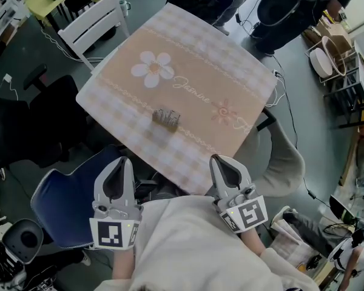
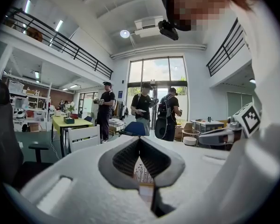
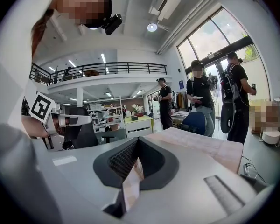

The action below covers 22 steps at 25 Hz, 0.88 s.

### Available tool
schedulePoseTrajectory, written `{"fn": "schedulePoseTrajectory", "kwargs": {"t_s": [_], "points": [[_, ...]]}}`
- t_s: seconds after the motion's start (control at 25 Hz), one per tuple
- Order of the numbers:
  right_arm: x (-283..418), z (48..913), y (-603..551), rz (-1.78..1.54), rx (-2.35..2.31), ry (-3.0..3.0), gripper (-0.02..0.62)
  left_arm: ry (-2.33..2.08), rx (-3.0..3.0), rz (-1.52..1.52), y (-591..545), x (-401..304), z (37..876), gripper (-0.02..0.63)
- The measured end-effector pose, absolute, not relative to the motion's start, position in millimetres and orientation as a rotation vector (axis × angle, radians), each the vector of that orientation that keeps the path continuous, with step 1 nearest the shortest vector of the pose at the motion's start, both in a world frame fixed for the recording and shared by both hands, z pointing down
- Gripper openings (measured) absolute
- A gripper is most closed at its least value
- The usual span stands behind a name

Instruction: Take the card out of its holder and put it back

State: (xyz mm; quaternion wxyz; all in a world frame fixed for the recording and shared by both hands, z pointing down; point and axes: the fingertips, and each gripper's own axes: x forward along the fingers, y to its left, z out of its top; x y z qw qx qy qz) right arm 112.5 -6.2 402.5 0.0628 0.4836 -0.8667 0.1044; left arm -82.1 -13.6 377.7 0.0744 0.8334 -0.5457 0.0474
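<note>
Roughly central on table (image 1: 188,47), card holder (image 1: 166,117), clear of edges.

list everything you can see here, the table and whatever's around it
beige-and-pink checked tablecloth with daisy print: one, covering the table
small grey card holder: one, on the cloth, toward its near edge
white slatted chair: one, at the table's far left corner
blue padded chair: one, near left
black office chair: one, left
standing people in dark clothes: three, by the windows
left gripper: grey, shut, empty, near edge
right gripper: grey, shut, empty, near edge
</note>
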Motion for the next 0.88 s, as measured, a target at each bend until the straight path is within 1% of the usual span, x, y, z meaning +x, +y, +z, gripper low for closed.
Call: {"fn": "schedulePoseTrajectory", "kwargs": {"t_s": [0.88], "points": [[104.2, 405.9, -10.5, 0.306, 1.419, -2.612, 0.002, -1.639, 2.5, 0.136, -20.4, -84.6, 377.0, 0.0]]}}
